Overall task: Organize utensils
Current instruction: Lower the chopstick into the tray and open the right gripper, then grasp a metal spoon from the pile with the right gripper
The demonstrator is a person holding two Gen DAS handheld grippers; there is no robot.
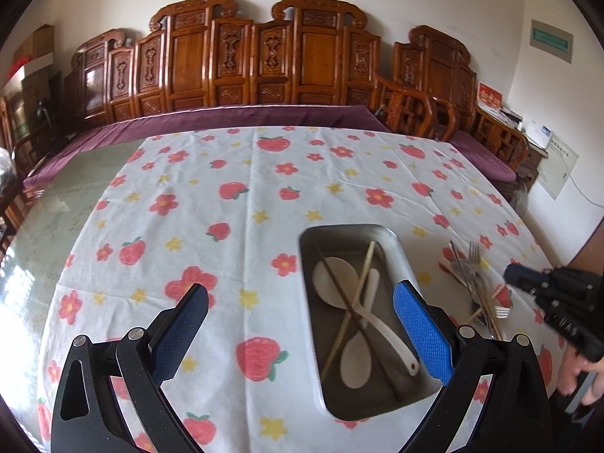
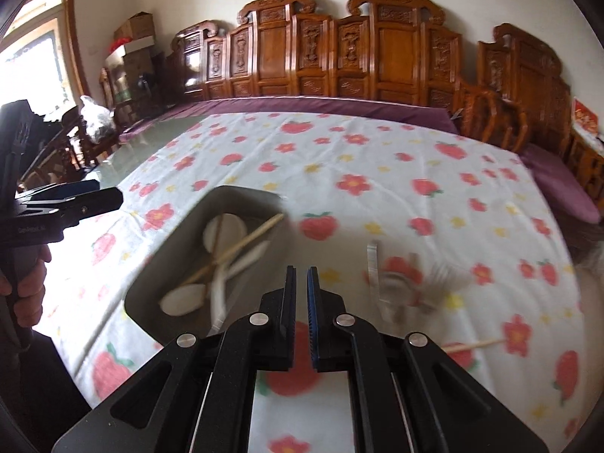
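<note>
Now my left gripper [image 1: 300, 334] gapes wide over the grey rectangular metal tray [image 1: 396, 241], holding nothing; my right gripper [image 2: 301, 294], nearly closed and empty, hovers right of it, near blurred metal forks [image 2: 445, 275].

White tablecloth [image 1: 234, 204] printed with red strawberries, red flowers, yellow stars. Grey tray [image 1: 400, 253] holds white spoons [image 1: 334, 281]. Far bench cushion [image 1: 226, 119] is purple.

Daylight, bright, from window [image 2: 34, 49] at left, blown out w/ glare on tabletop's [image 2: 98, 173] left edge. Left wrist view mostly sharp; right wrist view motion-blurred, esp. forks [image 2: 415, 283] & tray [image 2: 170, 234]. Strong fisheye bend + dark vignette at corners. Shadows soft.
</note>
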